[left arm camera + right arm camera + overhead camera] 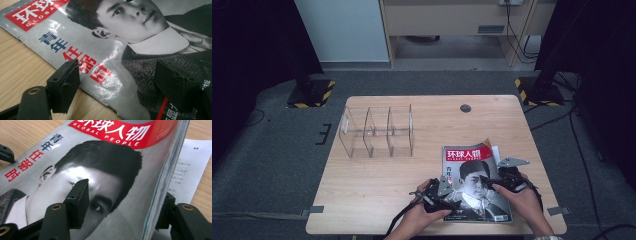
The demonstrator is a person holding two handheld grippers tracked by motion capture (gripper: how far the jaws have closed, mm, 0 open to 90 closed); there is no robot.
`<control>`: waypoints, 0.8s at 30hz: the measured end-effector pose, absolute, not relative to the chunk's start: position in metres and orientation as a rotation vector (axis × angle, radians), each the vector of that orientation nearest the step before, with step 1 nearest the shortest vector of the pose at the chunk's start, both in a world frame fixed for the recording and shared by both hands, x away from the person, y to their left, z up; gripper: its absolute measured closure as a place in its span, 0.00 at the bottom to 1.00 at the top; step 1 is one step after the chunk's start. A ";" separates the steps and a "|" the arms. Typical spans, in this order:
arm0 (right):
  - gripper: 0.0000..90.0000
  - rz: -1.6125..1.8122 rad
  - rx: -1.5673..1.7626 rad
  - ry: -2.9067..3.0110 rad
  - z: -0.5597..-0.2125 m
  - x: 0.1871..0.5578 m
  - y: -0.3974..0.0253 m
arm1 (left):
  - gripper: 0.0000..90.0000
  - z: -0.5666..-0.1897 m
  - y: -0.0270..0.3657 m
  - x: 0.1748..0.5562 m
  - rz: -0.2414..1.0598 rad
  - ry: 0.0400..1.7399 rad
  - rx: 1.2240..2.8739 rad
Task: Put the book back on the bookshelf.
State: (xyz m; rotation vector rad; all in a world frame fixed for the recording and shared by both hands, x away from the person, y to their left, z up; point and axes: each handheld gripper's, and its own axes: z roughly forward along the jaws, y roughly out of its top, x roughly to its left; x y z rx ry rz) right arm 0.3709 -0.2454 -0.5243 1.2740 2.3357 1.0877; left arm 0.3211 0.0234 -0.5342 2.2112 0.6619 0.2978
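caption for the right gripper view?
Right gripper open, fingers straddling the lifted page edge of a magazine on the table.

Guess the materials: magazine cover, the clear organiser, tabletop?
Magazine: glossy coated paper, going by the glare patches and small creases on the cover in the left gripper view. Clear organiser: looks like transparent acrylic, since the table shows through its walls; glass can't be ruled out. Tabletop: light wood-grain surface, matte, probably laminate rather than solid wood.

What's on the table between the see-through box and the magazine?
Nothing: in the high view, bare wood lies between the clear organizer and the magazine.
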 end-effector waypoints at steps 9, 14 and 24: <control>0.52 0.961 1.215 2.342 -0.523 0.371 -0.234 | 0.22 -0.534 0.023 0.322 0.295 0.659 2.213; 0.73 0.952 1.202 2.308 -0.521 0.370 -0.237 | 0.21 -0.534 0.023 0.322 0.280 0.654 2.213; 0.94 1.003 1.225 2.269 -0.510 0.366 -0.237 | 0.08 -0.534 0.029 0.331 0.200 0.665 2.180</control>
